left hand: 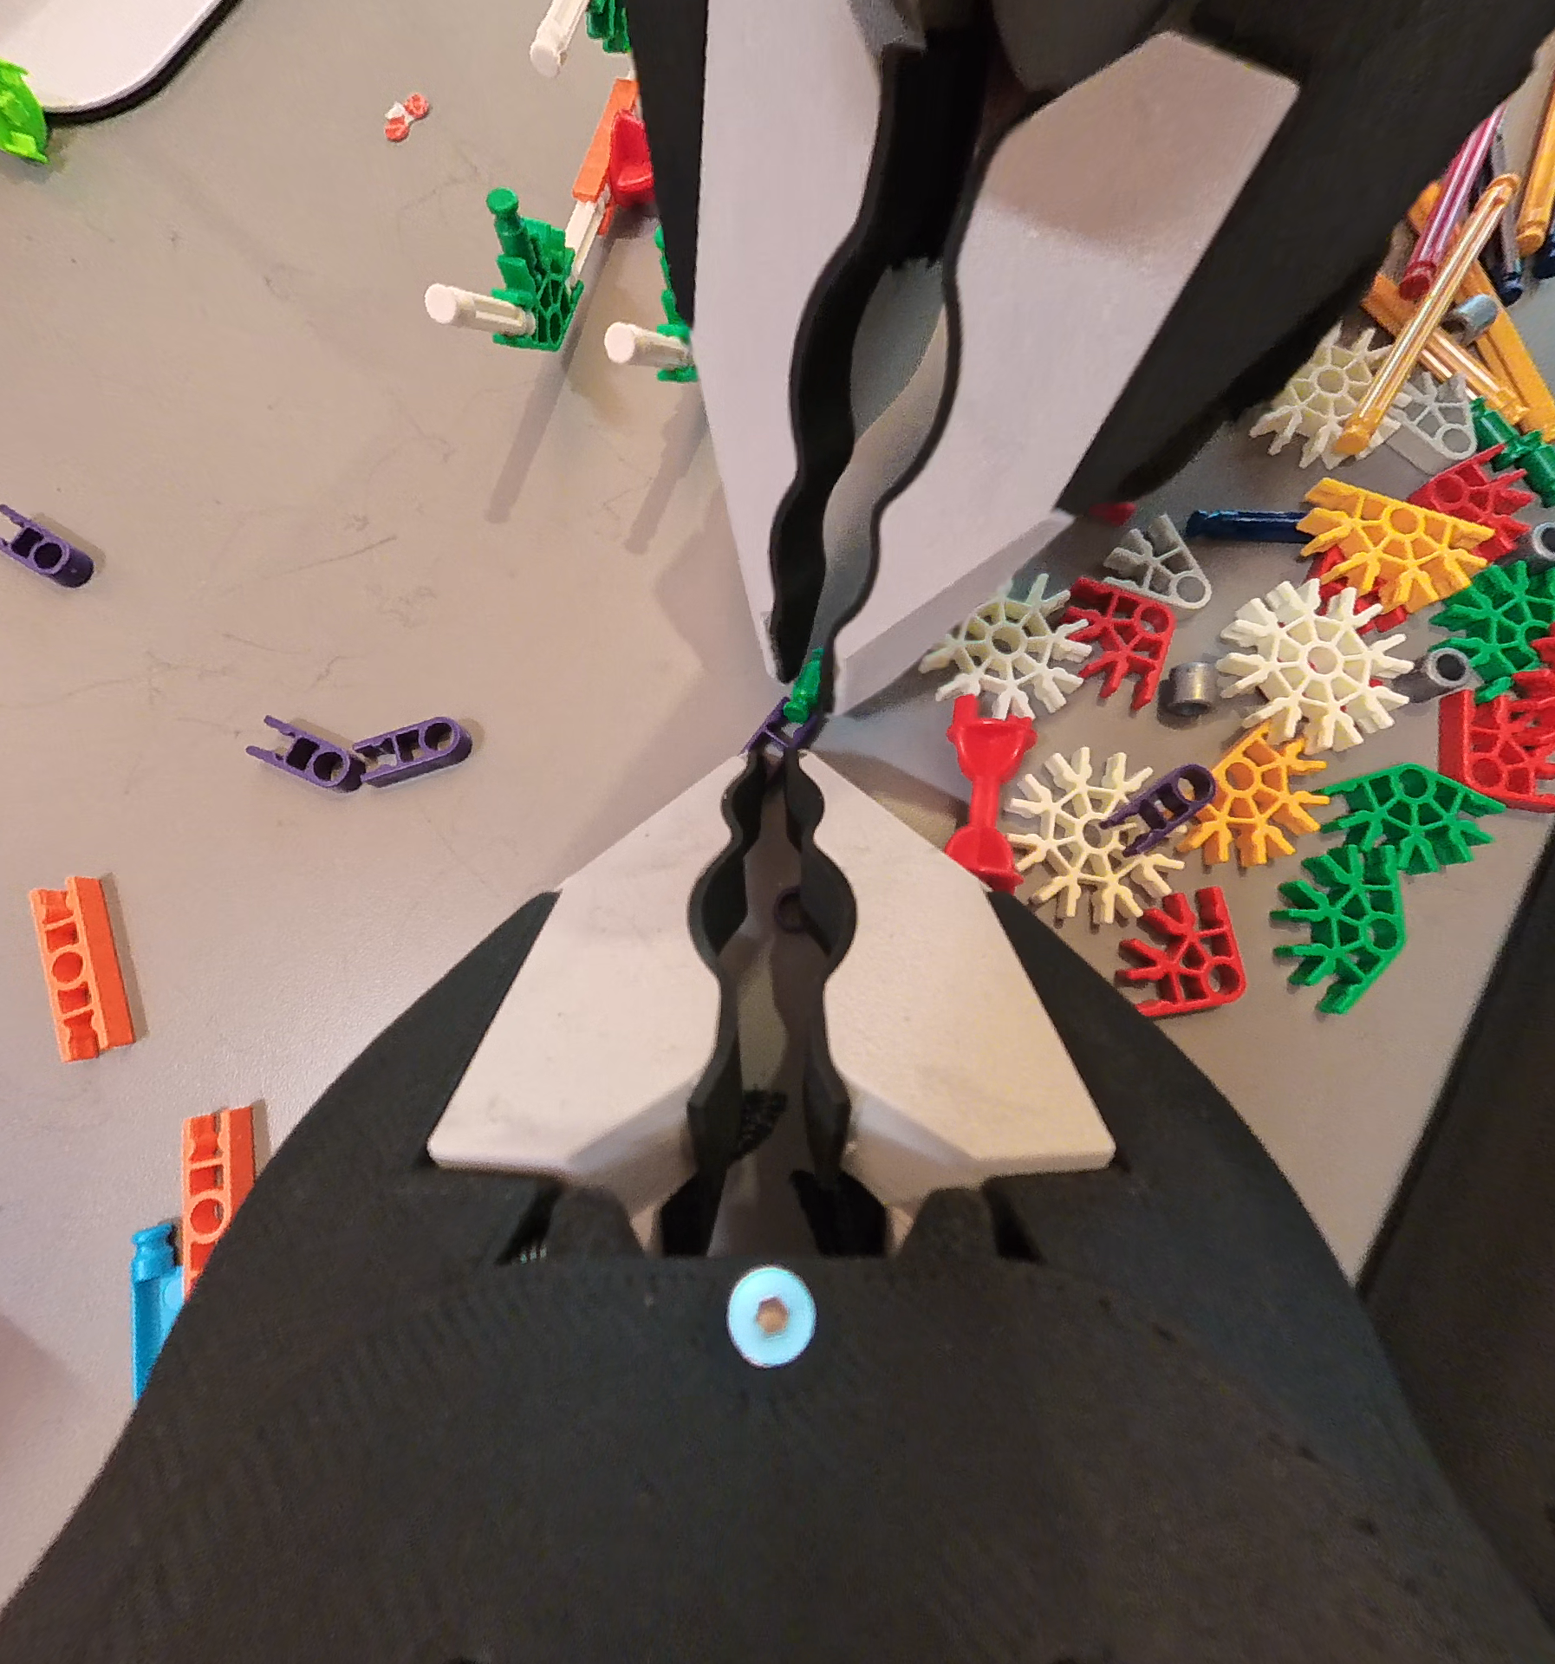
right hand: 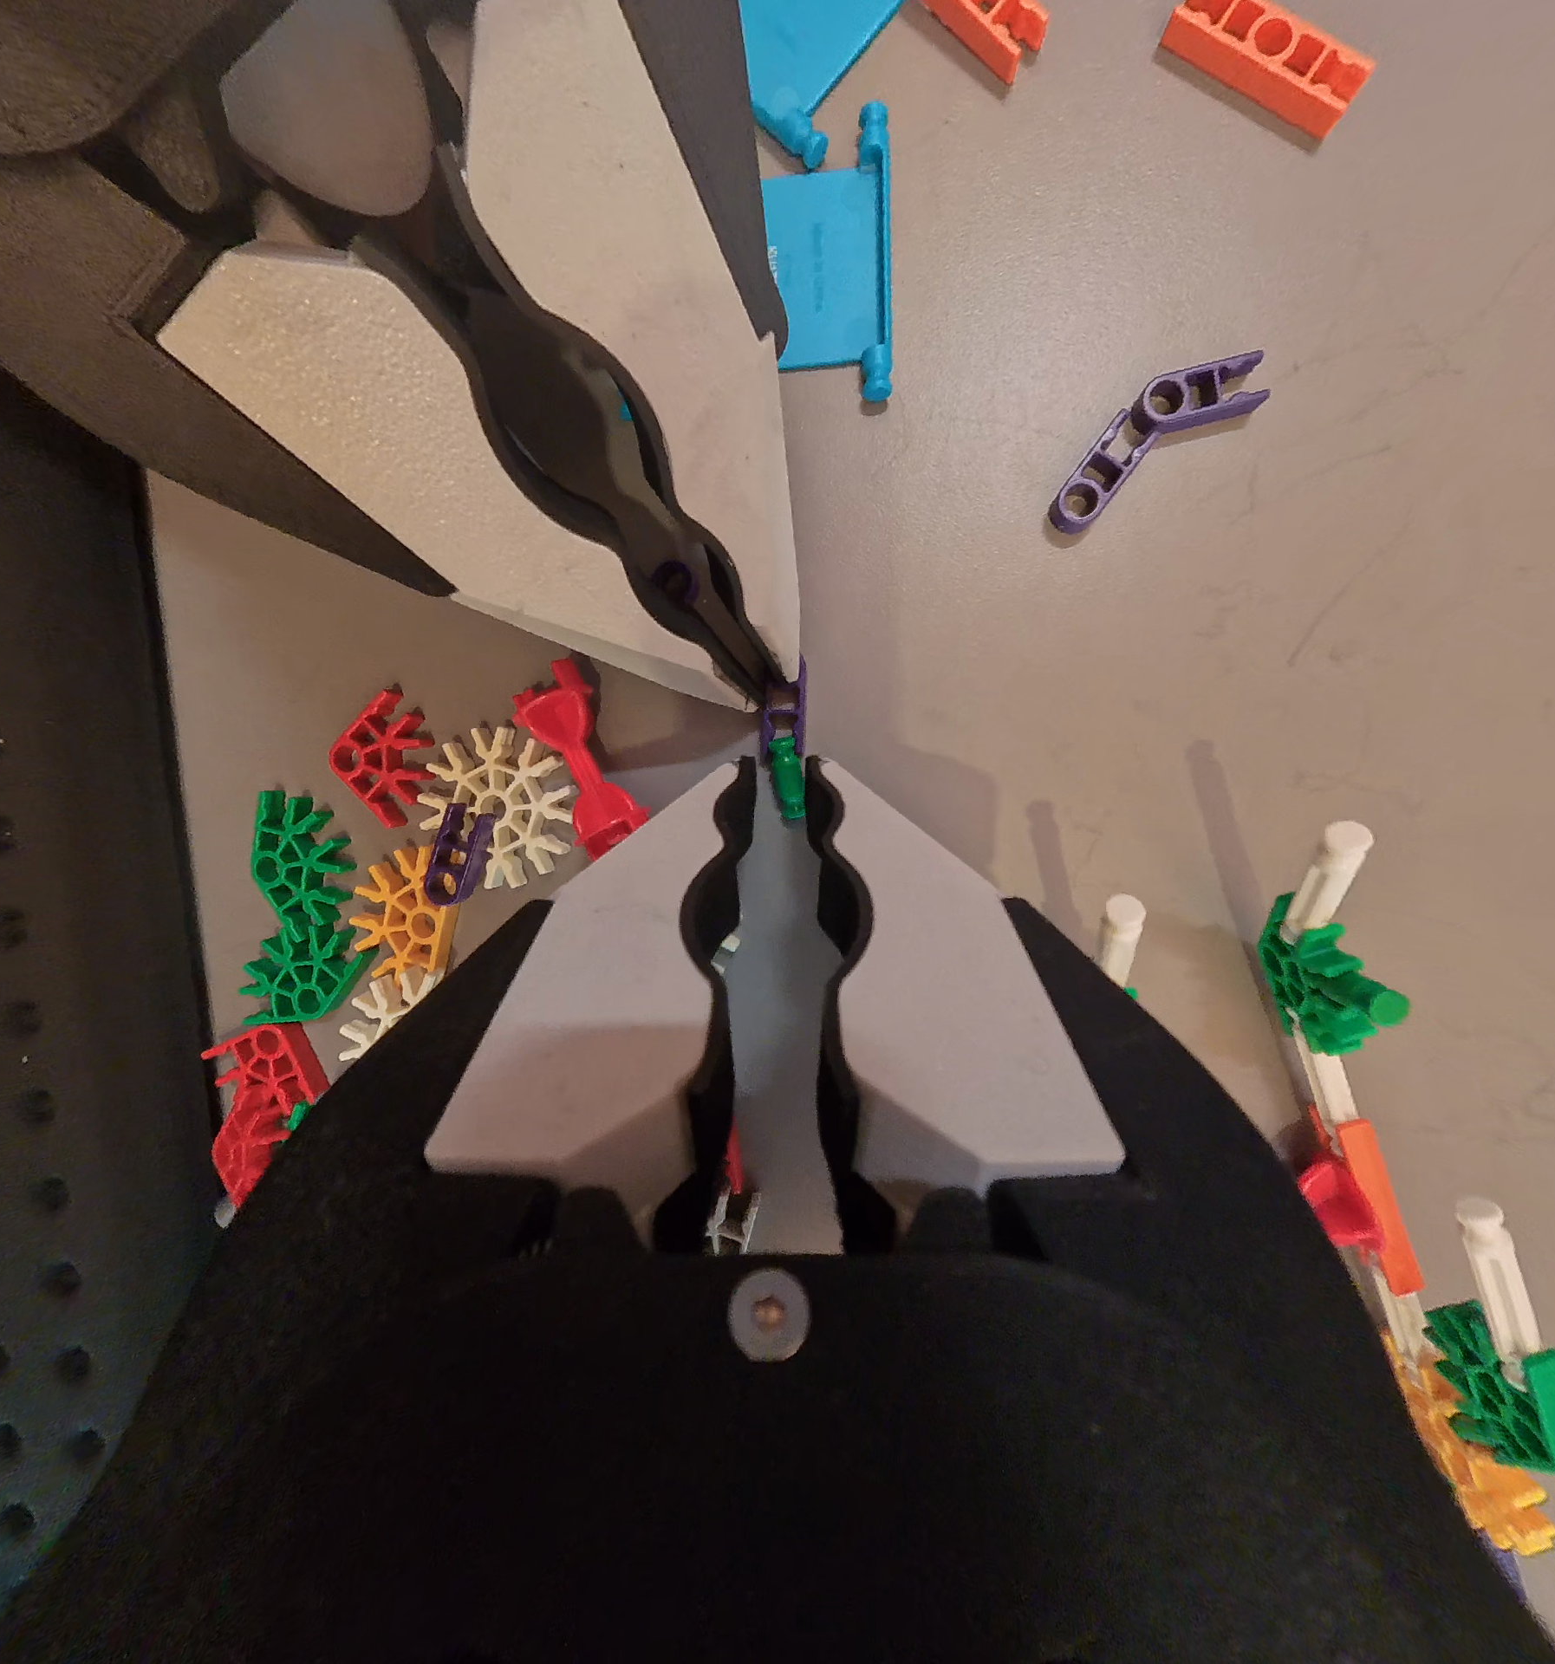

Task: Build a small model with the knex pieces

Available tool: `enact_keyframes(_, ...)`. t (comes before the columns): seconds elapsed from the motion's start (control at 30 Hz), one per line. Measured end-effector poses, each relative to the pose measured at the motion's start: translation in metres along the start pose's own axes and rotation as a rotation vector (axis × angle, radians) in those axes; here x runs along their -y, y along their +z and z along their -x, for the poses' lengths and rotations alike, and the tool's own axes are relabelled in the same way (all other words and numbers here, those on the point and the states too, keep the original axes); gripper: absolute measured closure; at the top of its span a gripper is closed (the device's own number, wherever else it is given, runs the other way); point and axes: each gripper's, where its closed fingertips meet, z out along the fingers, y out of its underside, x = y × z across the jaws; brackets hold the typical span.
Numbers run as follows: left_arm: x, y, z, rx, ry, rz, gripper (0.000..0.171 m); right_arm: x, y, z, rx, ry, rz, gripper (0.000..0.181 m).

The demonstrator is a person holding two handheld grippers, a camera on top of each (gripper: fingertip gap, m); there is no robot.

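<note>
The left tool [left hand: 778, 765] is seen closed on a small purple connector [left hand: 769, 734], while the right tool [right hand: 778, 765], its tips narrowly parted, is closed on a short green rod [right hand: 788, 776]. The two tools are met tip to tip above the grey tabletop [left hand: 306, 540], and the green rod's end is pressed into the purple connector's clip.

To the right in the left wrist view, a heap of snowflake-shaped connectors [left hand: 1314, 662] in white, red, green and yellow is spread on the tabletop, with a red rod [left hand: 985, 792] lying at its near-left edge and a bundle of long rods [left hand: 1476, 243] farther off. To the left, loose purple connectors [left hand: 369, 752] and orange pieces [left hand: 85, 968] are scattered well apart.

In the right wrist view, blue panels [right hand: 832, 261] are seen at the far side, and a partly built frame of white rods and green connectors [right hand: 1319, 981] stands at the right.
</note>
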Motion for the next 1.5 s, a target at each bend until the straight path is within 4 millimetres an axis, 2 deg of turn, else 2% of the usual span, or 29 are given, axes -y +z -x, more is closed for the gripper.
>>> enact_keyframes(0.1,0.001,0.001,-0.001,-0.002,0.003,0.001,0.169,0.0,-0.001,0.0,0.0,-0.006,0.001,0.178)
enact_keyframes(0.47,0.001,0.001,-0.001,-0.004,0.005,0.0,0.17,-0.007,0.003,-0.002,-0.016,-0.044,0.027,0.178)
enact_keyframes(0.7,0.003,0.002,-0.002,-0.001,0.009,-0.001,0.17,0.003,-0.004,-0.001,0.009,0.006,-0.056,0.178)
enact_keyframes(1.07,0.003,0.003,-0.003,-0.008,0.007,-0.013,0.17,0.005,0.003,-0.001,-0.012,0.005,-0.046,0.178)
enact_keyframes(1.2,0.003,0.003,-0.003,-0.01,0.005,-0.017,0.17,0.002,0.0,0.0,0.001,0.014,-0.049,0.163)
enact_keyframes(1.37,0.003,0.003,-0.003,-0.013,0.007,-0.018,0.17,-0.002,-0.009,-0.001,-0.014,0.007,-0.051,0.167)
enact_keyframes(1.5,0.004,0.004,-0.003,-0.016,0.012,-0.015,0.17,-0.011,-0.004,-0.001,-0.021,-0.009,-0.002,0.172)
